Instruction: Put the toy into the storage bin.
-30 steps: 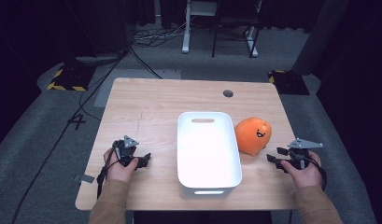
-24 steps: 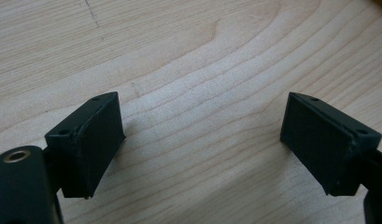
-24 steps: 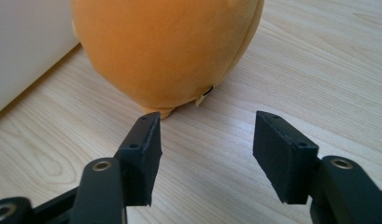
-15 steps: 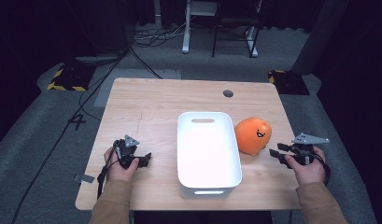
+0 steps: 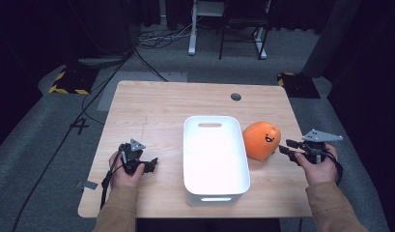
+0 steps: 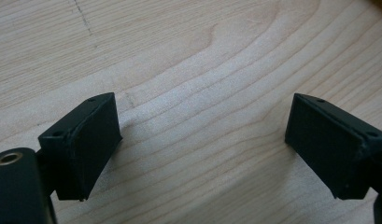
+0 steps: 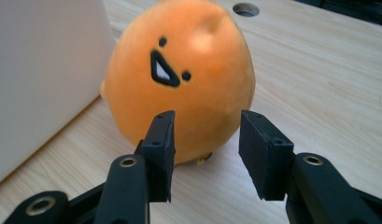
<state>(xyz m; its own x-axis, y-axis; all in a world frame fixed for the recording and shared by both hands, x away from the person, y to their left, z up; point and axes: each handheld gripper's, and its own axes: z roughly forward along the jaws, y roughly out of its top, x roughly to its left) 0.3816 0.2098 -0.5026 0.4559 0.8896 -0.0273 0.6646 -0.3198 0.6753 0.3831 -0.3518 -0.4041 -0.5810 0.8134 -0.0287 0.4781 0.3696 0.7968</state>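
Fingers of the right gripper [image 5: 285, 146] stand part-way apart with nothing between them; they have just been closing. Right gripper view: the two black fingers [image 7: 161, 140] rise from the bottom edge, and the orange plush toy [image 7: 179, 79] sits just beyond their tips, centred on the gap. Whether the tips touch the toy cannot be told from this angle. No pad presses its sides.

Toy: round, orange, small black face markings turned toward the right gripper. High view puts the orange plush toy [image 5: 260, 139] on the tabletop [image 5: 156, 106], toward the right edge and about midway between far and near edges. Its left side is just beside, possibly touching, the right wall of the white bin [image 5: 188, 159]. Right hand [image 5: 318, 164] holds the gripper near the right edge, fingers pointing left at the toy.

White bin: rectangular, upright, long axis running far to near, centred left to right, its near end close to the near edge. Handle slot visible in the far wall.

Left gripper [image 5: 148, 163]: fingers [image 6: 83, 140] spread wide, and they have just been opening further. Left gripper view shows bare wood grain between them. Left hand [image 5: 127, 169] rests near the near left corner, well apart from the bin and the toy.

Round cable hole [image 5: 236, 96] in the tabletop toward the far right corner.
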